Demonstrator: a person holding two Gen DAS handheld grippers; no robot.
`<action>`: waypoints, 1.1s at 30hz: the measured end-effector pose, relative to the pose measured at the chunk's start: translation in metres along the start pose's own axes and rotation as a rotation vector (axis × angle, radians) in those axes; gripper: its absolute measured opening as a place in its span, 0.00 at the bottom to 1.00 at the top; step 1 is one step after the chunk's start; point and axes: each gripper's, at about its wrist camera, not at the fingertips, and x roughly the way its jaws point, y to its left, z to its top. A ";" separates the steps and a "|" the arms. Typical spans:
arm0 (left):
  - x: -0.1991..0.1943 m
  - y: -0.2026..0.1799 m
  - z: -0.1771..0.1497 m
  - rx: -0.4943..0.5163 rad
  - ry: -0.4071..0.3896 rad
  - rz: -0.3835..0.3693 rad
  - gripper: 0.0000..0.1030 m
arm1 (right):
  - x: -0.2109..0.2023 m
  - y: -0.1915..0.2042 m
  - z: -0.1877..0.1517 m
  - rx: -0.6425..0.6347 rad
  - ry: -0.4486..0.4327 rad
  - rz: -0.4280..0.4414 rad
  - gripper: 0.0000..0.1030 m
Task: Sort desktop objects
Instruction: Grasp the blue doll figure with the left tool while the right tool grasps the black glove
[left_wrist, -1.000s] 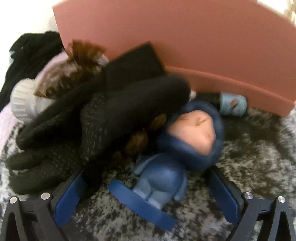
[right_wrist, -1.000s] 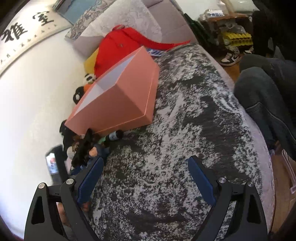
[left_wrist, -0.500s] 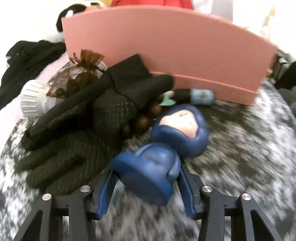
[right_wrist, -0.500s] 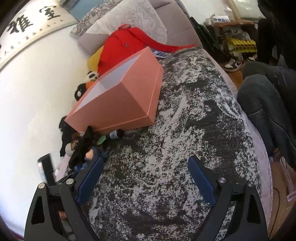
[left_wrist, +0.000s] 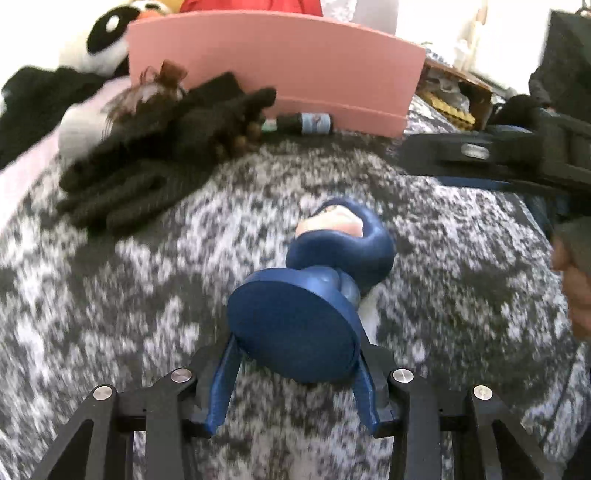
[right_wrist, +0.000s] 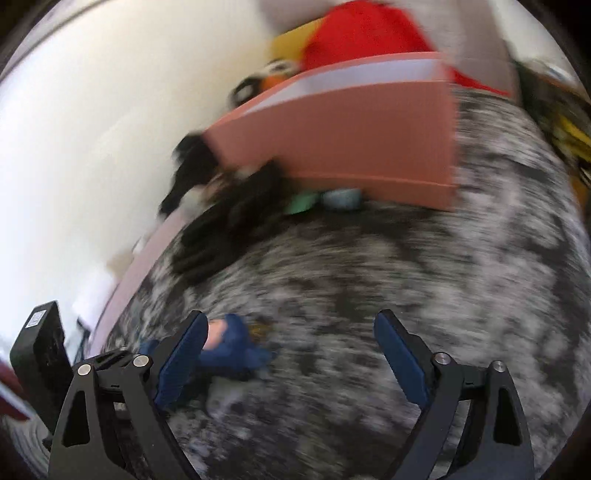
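Note:
My left gripper (left_wrist: 291, 354) is shut on a blue figurine (left_wrist: 325, 280) with a round base and a hooded head, and holds it above the speckled grey cloth. The figurine also shows in the right wrist view (right_wrist: 232, 347), beside my right gripper's left finger. My right gripper (right_wrist: 291, 354) is open and empty; its body shows at the right of the left wrist view (left_wrist: 517, 155). A pink box (left_wrist: 273, 62) stands at the back. Black gloves (left_wrist: 147, 155), a brown bead string (left_wrist: 240, 136) and a small bottle (left_wrist: 306, 123) lie before it.
A panda plush (left_wrist: 96, 40) and black clothing (left_wrist: 33, 107) lie at the back left. A red bag (right_wrist: 369, 33) sits behind the pink box (right_wrist: 347, 147). The speckled grey cloth (left_wrist: 110, 295) covers the surface. The right view is blurred.
My left gripper closed on the blue figurine and pulled it back and right, away from the gloves and box. My right gripper swung in towards the left one.

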 end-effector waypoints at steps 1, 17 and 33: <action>-0.001 0.002 -0.003 -0.009 -0.002 -0.011 0.45 | 0.011 0.011 0.003 -0.031 0.016 0.016 0.86; 0.000 0.013 -0.025 -0.078 -0.009 -0.114 0.45 | 0.123 0.008 0.087 0.193 0.027 0.037 0.41; -0.020 -0.015 -0.012 -0.018 -0.047 -0.049 0.45 | -0.001 0.026 0.070 0.028 -0.163 0.040 0.25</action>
